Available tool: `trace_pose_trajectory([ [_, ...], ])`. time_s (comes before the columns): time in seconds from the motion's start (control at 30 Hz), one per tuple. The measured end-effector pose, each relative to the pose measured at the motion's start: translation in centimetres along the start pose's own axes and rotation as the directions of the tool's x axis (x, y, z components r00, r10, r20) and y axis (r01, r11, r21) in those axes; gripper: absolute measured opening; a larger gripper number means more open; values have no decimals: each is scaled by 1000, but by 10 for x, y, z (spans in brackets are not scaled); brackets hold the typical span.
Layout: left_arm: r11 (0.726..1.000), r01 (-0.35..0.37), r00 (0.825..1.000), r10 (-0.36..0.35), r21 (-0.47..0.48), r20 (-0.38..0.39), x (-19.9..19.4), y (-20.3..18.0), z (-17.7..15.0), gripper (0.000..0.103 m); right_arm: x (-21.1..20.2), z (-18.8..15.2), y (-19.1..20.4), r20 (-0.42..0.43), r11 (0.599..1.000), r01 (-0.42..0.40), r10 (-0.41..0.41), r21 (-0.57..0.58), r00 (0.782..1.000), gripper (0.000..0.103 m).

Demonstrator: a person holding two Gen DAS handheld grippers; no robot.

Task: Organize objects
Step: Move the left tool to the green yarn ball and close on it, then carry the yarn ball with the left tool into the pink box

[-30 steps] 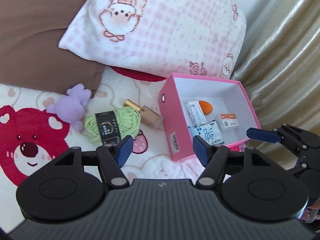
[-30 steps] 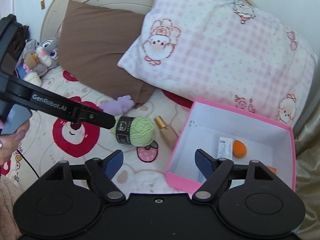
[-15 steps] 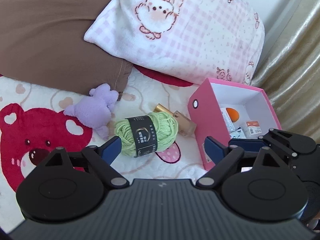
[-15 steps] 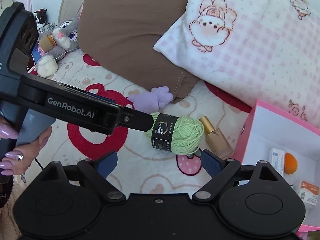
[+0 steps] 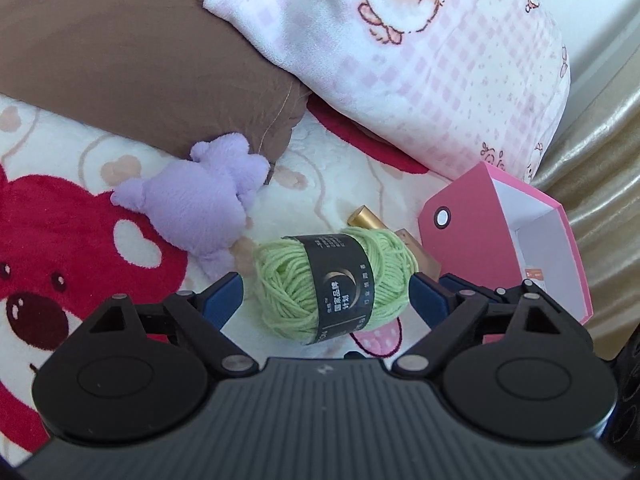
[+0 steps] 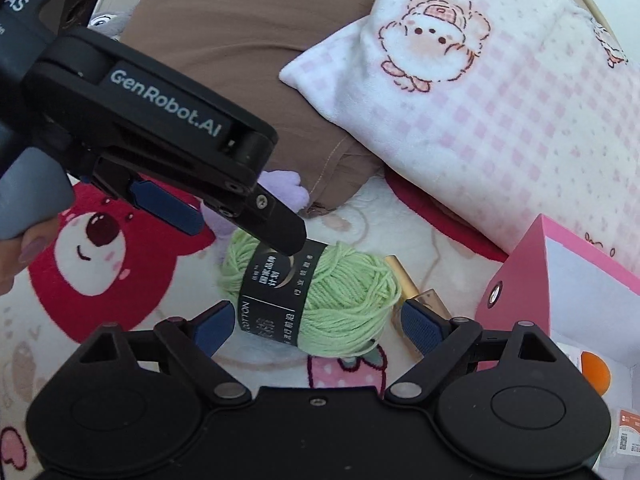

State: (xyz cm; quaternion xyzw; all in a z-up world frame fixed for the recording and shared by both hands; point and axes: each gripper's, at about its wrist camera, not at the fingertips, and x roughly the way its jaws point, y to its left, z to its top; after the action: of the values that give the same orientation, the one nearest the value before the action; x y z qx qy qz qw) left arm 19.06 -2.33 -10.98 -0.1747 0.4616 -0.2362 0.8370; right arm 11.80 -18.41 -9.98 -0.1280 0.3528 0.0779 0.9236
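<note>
A green yarn ball [image 5: 336, 284] with a black label lies on the bear-print blanket. It sits between the fingers of my left gripper [image 5: 324, 300], which is open, with small gaps beside the pads. The right wrist view shows the yarn ball [image 6: 316, 300] between the pads of my right gripper [image 6: 318, 328] too, also open. There my left gripper [image 6: 224, 220] hangs just over the yarn's far left side. A pink box [image 5: 480, 236] stands to the right, and in the right wrist view the pink box [image 6: 516, 280] holds an orange ball [image 6: 596, 372] and small cartons.
A purple plush toy [image 5: 200, 208] lies left of the yarn. A gold-capped bottle [image 6: 404, 280] rests between yarn and box. A brown pillow [image 5: 140, 60] and a pink check pillow [image 5: 420, 60] close the back. A gold curtain [image 5: 600, 180] hangs at the right.
Both grippers came down and closer to the yarn, which now lies between both pairs of fingers. The left jaws widened. The box slid toward the right edge of both views.
</note>
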Motion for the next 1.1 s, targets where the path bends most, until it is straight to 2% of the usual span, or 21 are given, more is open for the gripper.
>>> trace_pose_trajectory([
  [0.13, 1000, 13, 1000, -13, -16, -10, 17, 8, 3, 90, 20, -5, -6, -7, 999, 36, -36, -1, 999, 93],
  [0.27, 999, 30, 999, -31, -23, -9, 30, 12, 1, 88, 36, -8, -17, -25, 997, -5, 7, 72, 1000, 93],
  [0.33, 999, 40, 999, -40, -21, -18, 35, 13, -1, 77, 41, -10, -19, -28, 995, -33, 35, 92, 999, 93],
  [0.37, 999, 43, 998, -44, -24, -35, 38, 15, -3, 65, 44, -12, -19, -26, 994, -49, 52, 99, 998, 93],
  [0.5, 997, 64, 998, -64, -49, -7, 39, 21, -7, 62, 49, -14, -15, -8, 992, -78, 79, 97, 997, 93],
  [0.8, 998, 66, 998, -66, 2, -7, 23, 9, -12, 59, 43, -17, -11, -7, 990, -121, 122, 71, 993, 87],
  [0.9, 998, 43, 998, -41, 34, -57, 18, -2, -13, 59, 37, -17, -9, -19, 986, -137, 139, 91, 990, 85],
  [1.1, 998, 15, 997, -10, 63, -78, 1, -18, -19, 59, 25, -19, -5, -30, 968, -152, 161, 201, 986, 85],
])
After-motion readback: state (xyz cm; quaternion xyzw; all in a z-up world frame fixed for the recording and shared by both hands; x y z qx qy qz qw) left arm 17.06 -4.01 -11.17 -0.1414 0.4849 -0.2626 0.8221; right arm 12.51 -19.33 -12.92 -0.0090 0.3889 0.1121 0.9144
